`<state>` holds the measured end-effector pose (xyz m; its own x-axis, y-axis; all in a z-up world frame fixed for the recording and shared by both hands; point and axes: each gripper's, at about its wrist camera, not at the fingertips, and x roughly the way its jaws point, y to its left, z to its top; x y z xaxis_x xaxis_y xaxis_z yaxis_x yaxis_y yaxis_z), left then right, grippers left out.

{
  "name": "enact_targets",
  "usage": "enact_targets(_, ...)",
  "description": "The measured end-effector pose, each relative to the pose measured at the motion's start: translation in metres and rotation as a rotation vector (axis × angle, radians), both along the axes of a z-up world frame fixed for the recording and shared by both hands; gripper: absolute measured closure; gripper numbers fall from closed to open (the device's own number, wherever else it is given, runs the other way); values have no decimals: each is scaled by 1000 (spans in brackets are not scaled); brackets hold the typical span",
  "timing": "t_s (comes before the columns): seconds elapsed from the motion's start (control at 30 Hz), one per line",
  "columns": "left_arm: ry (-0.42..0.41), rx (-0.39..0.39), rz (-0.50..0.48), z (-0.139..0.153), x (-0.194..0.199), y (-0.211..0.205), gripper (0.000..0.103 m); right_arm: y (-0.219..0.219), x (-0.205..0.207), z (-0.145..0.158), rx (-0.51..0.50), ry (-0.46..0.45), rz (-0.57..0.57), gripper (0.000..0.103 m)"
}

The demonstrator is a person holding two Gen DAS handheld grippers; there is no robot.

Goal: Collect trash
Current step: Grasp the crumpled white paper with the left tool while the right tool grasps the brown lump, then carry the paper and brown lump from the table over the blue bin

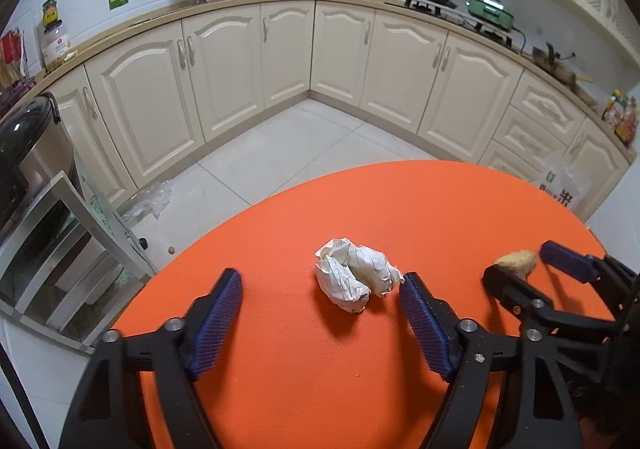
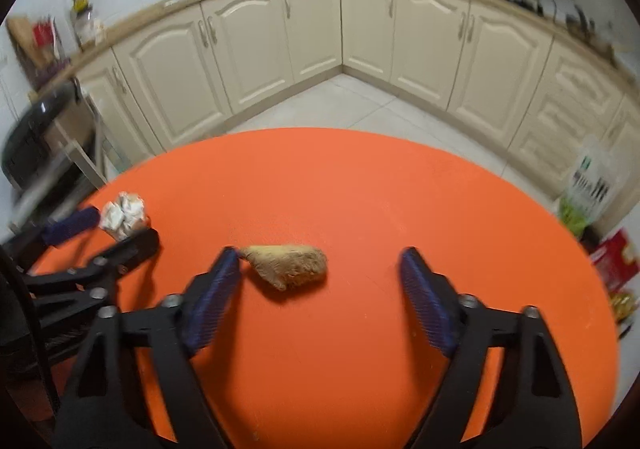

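Note:
A crumpled white paper wad [image 1: 356,274] lies on the round orange table [image 1: 320,369]. My left gripper [image 1: 322,287] is open, with the wad between its fingertips, close to the right finger. A brown, rough lump of trash [image 2: 286,264] lies on the table [image 2: 360,189] to the right. My right gripper [image 2: 320,261] is open around it, the lump close to the left fingertip. The right gripper [image 1: 516,263] shows in the left wrist view, with the lump [image 1: 516,261] between its fingers. The left gripper [image 2: 112,227] and the wad [image 2: 122,213] show in the right wrist view.
Cream kitchen cabinets [image 1: 312,53] run round the far side across a tiled floor [image 1: 280,153]. A black bin [image 1: 28,145] and a metal rack [image 1: 52,249] stand left of the table. A plastic bag [image 2: 588,189] and a red package [image 2: 614,261] sit at the right.

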<state>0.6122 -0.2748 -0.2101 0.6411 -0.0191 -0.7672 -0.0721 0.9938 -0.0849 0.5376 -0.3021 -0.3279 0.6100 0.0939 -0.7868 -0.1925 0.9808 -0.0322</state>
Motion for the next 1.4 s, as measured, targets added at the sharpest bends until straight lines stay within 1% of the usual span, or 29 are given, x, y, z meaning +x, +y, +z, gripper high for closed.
enact_targets(0.03,-6,-8,2,-1,0,-1,48,4,-3,1,-2,-9,22,48)
enact_targets(0.07,-9,-10,4,0,7,0,59,8,-6,2,-5,-15,27,64)
enact_targets(0.1,-10,-10,4,-2,10,-2,67,11,-6,3,-4,-16,26,67)
enact_targets(0.13,-10,-9,1,-3,13,-1,71,10,-8,3,0,-17,22,68)
enact_targets(0.17,-10,-9,-7,-4,14,-1,77,9,-9,4,14,-16,16,71)
enact_targets(0.2,-12,-12,-17,-5,17,-1,77,7,-10,5,36,-13,7,73)
enact_targets(0.27,-16,-15,-32,-9,12,-2,80,-1,-17,7,85,-6,-2,73)
enact_targets(0.43,-63,-43,-47,-8,-19,-1,81,-27,-43,16,153,-22,-7,73)
enact_targets(0.5,-81,-50,-54,-8,-49,3,81,-39,-60,22,185,-26,-17,73)
enact_targets(0.53,-91,-55,-59,-7,-68,-2,81,-43,-67,25,197,-32,-18,73)
enact_targets(0.6,-116,-59,-74,-1,-90,-8,81,-53,-83,34,217,-50,-23,73)
enact_targets(0.63,-128,-61,-82,-1,-114,-11,81,-57,-92,38,230,-59,-25,73)
enact_targets(0.67,-140,-65,-92,2,-125,-15,81,-61,-102,44,243,-71,-30,73)
enact_targets(0.77,-178,-71,-115,5,-180,-25,81,-72,-131,60,258,-108,-38,73)
enact_targets(0.83,-195,-77,-130,6,-207,-30,81,-81,-152,70,278,-132,-44,73)
enact_targets(1.0,-245,-79,-205,17,-289,-48,81,-111,-207,95,320,-201,-74,73)
enact_targets(1.03,-254,-76,-220,19,-313,-50,81,-118,-219,100,333,-216,-83,73)
enact_targets(1.1,-278,-67,-265,24,-346,-63,81,-130,-241,106,344,-241,-101,73)
enact_targets(1.27,-332,-59,-357,36,-407,-87,81,-166,-296,119,349,-301,-170,73)
enact_targets(1.4,-356,-62,-432,41,-442,-109,81,-205,-340,126,352,-342,-248,73)
